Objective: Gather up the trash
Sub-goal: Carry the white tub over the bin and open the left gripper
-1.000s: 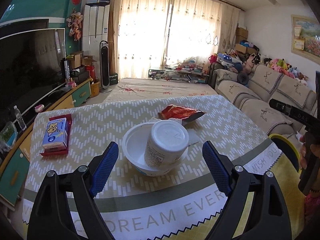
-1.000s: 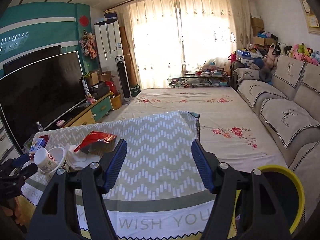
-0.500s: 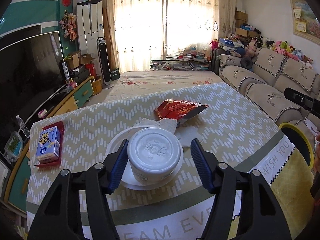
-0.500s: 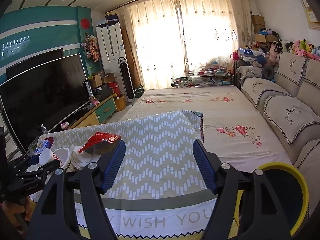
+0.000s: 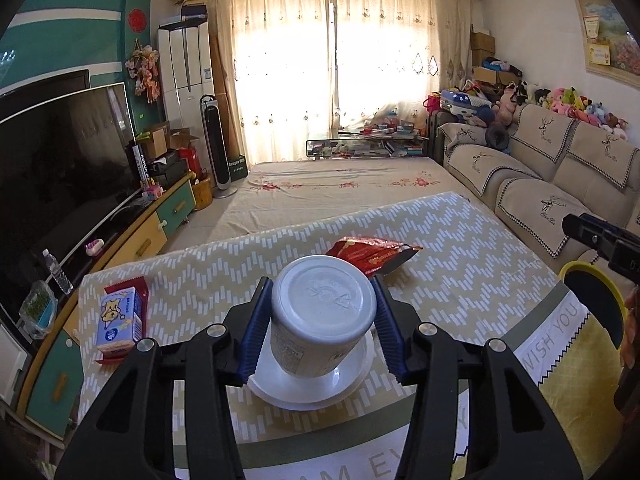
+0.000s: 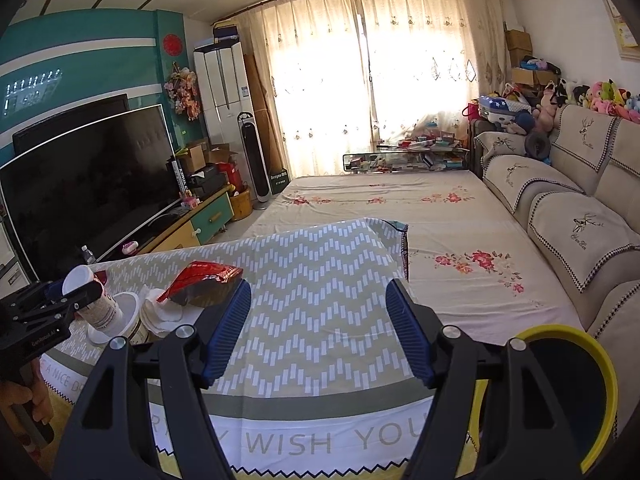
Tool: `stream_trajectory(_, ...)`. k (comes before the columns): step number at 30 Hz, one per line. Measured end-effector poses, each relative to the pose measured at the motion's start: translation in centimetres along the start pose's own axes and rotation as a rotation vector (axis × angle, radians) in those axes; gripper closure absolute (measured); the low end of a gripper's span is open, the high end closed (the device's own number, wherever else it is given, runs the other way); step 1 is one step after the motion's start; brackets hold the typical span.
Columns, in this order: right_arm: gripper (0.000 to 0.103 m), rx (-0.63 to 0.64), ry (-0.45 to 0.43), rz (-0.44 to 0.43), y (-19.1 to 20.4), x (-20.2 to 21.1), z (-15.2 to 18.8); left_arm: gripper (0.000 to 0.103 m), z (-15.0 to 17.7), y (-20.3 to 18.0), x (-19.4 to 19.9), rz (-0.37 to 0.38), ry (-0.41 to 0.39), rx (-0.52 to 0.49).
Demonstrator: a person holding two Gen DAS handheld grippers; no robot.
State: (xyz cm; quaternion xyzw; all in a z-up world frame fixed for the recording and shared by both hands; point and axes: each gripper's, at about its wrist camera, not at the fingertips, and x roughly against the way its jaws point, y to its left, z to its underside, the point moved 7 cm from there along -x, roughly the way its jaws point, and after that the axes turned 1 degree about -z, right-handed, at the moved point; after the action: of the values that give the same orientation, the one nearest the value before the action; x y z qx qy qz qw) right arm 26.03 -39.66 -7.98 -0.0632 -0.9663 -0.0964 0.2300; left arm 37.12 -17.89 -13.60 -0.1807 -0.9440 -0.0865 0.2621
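Note:
My left gripper (image 5: 323, 320) is shut on an upside-down white paper cup (image 5: 324, 312), held tilted just above a white bowl (image 5: 312, 384) on the patterned table (image 5: 460, 264). A red snack bag (image 5: 376, 254) lies behind the bowl. In the right wrist view the cup (image 6: 90, 296), bowl (image 6: 124, 316), crumpled white tissue (image 6: 158, 312) and red bag (image 6: 204, 280) sit at the left. My right gripper (image 6: 318, 328) is open and empty over the table's front right. A yellow-rimmed black bin (image 6: 560, 392) stands at the right, also in the left wrist view (image 5: 592, 300).
A blue milk carton on a red packet (image 5: 120, 320) lies at the table's left. A TV and cabinet (image 5: 64, 168) stand left, a sofa (image 5: 560, 184) right, a floral-covered platform (image 5: 340, 180) beyond the table.
My left gripper moved forward and closed on the white cup, then tilted it up off the bowl. My right gripper stayed open and barely shifted.

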Motion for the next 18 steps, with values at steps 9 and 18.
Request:
stream_trajectory(9, 0.037, -0.023, -0.059, 0.031, -1.0, 1.2, -0.9, 0.054, -2.8, -3.3, 3.8, 0.065, -0.052, -0.016)
stream_trajectory(18, 0.035, -0.076, -0.176, 0.154, -8.1, 9.4, -3.4, 0.054, -3.6, -13.6, 4.6, 0.241, -0.024, -0.111)
